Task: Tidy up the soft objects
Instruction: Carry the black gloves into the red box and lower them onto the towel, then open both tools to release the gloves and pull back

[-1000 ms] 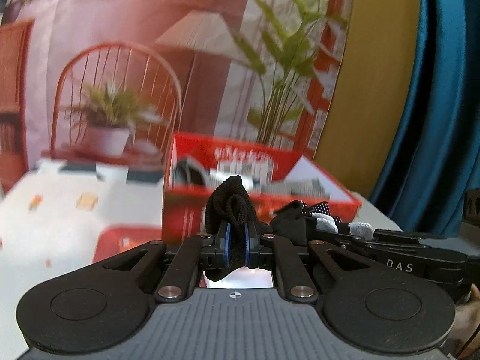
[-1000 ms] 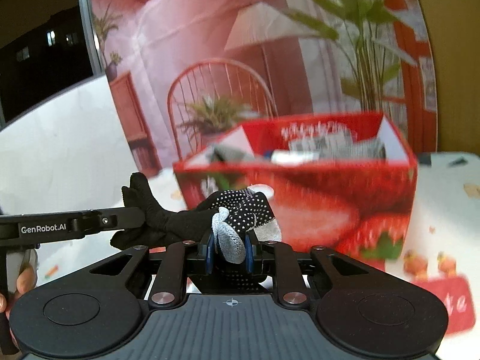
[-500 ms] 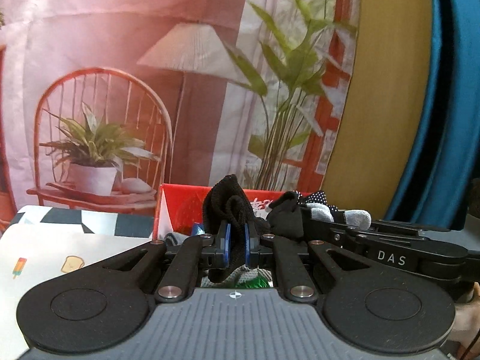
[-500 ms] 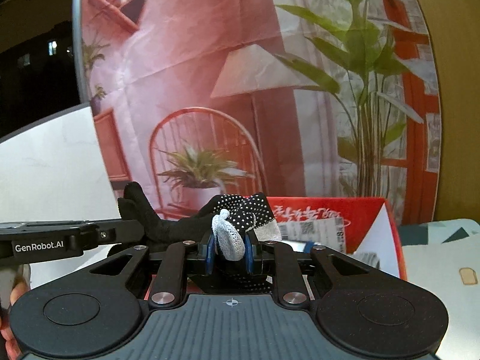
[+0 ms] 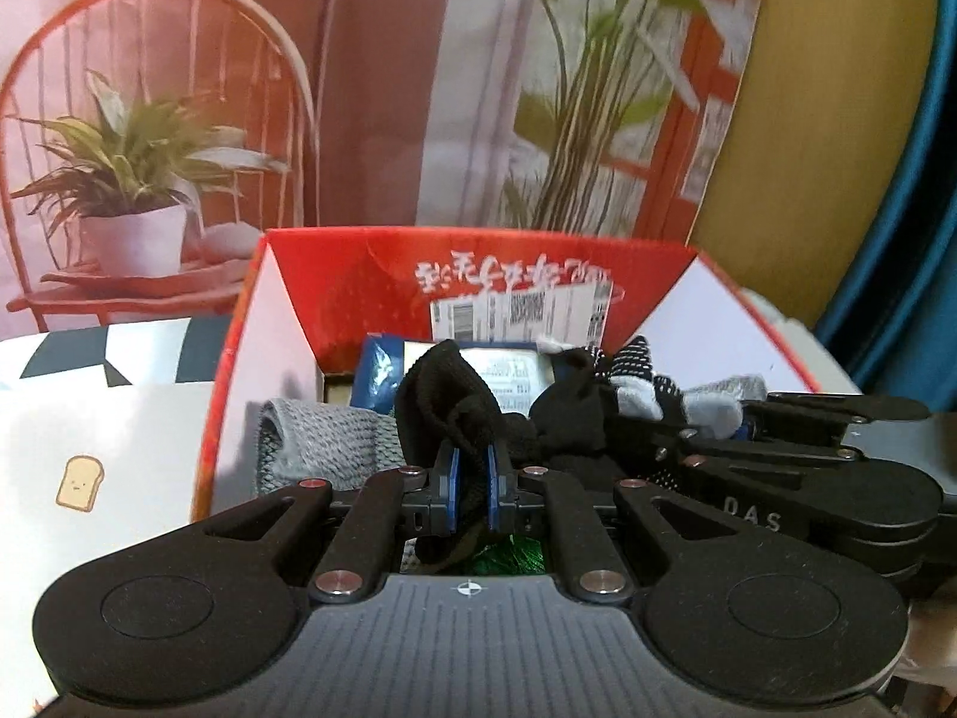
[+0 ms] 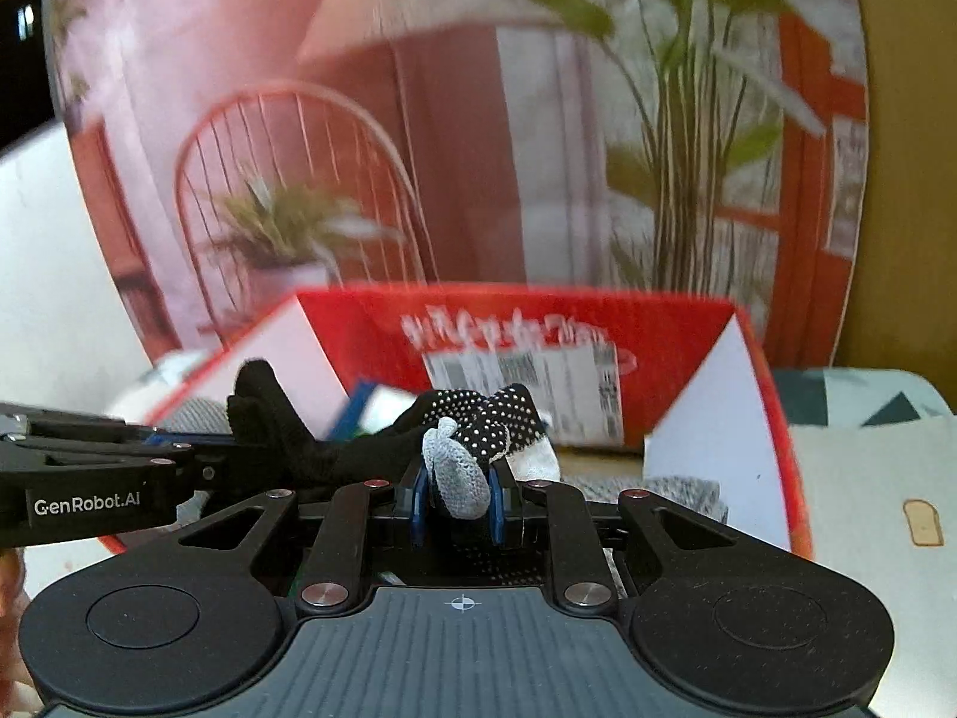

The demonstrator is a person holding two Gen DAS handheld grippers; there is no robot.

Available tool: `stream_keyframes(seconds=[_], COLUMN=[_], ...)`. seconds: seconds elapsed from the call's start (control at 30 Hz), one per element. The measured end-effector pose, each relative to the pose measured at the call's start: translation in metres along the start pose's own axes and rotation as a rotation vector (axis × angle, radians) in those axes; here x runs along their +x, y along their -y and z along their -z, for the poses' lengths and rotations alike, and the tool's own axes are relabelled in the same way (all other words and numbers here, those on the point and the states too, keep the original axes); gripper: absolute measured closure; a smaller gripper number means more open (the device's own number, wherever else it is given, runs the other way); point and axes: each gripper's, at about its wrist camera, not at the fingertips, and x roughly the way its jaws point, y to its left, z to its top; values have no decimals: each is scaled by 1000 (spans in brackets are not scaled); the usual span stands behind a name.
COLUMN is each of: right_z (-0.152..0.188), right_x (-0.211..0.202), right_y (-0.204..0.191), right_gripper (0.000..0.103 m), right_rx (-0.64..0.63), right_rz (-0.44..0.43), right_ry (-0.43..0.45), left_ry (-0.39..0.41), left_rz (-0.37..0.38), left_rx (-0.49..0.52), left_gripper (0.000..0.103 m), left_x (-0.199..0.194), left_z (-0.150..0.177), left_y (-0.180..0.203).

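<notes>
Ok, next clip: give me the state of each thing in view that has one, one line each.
Left tongs: shut on the black end of the sock.
Right tongs: shut on the grey toe of the sock.
Sock: black, white dots, held between both tongs above the box.
Red box: open at the top, already holding items.
Grey knit item: lying inside the box.

Black left gripper [image 5: 469, 481] and right gripper [image 6: 457, 493], blue pads [image 5: 453, 478], silver screws, ribbed grey housing
</notes>
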Motion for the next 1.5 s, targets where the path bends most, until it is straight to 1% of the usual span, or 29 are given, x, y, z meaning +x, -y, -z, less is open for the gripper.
stream_keyframes(seconds=[0.07,0.13,0.2,0.27,0.4,0.53,0.63,0.67,0.7,0.73,0.77,0.8,0.83,0.97,1.0,1.03,1.13,1.17,1.23,1.3,1.37,1.5], right_z=[0,0,0,0,2,1,2,2,2,3,3,3,3,6,7,9,17,20,29,39,49,74], right_x=[10,16,20,21,30,30,25,22,18,13,8,3,-3,-27,-35,-43,-70,-79,-94,-106,-116,-129], right_y=[3,7,5,0,-3,-3,-4,-4,-4,-5,-5,-6,-7,-15,-15,-15,-14,-15,-16,-18,-20,-22], right_gripper=[82,82,83,83,83,82,79,75,69,61,55,43,34,30,25,21,17,15,10,7,1,0], right_rx=[39,65,55,34,18,17,20,20,21,22,21,17,8,-38,-36,-30,-3,-5,-20,-33,-36,-51], right_rz=[-7,-7,6,15,39,58,79,86,91,94,91,89,94,109,102,92,22,13,6,-2,-25,-54], right_ry=[-56,-84,-100,-115,-166,-181,-180,-176,-171,-162,-149,-137,-123,-78,-61,-40,49,73,115,140,164,196], left_ry=[-22,-52,-75,-89,-90,-67,-43,-34,-22,-4,14,25,33,63,70,75,76,69,56,35,10,-52], left_rz=[0,-4,-20,-22,-13,-19,-29,-33,-36,-40,-46,-50,-54,-65,-64,-59,-48,-50,-52,-57,-54,-39], left_rx=[23,41,44,26,9,10,26,30,34,35,37,42,49,72,68,62,40,37,26,2,-25,-81], left_gripper=[93,93,93,93,93,91,86,78,64,58,49,46,45,40,40,40,38,36,36,35,35,34], left_x=[5,11,15,19,17,9,-5,-11,-16,-24,-31,-37,-44,-72,-81,-88,-108,-113,-121,-127,-130,-131], left_z=[-3,-5,-5,-5,-5,-7,-8,-7,-7,-6,-4,-3,-1,9,13,18,37,45,61,80,96,130], left_y=[1,2,1,-2,-4,-3,-4,-3,-4,-4,-4,-3,-3,0,0,-1,-1,-1,-1,-1,-3,-1])
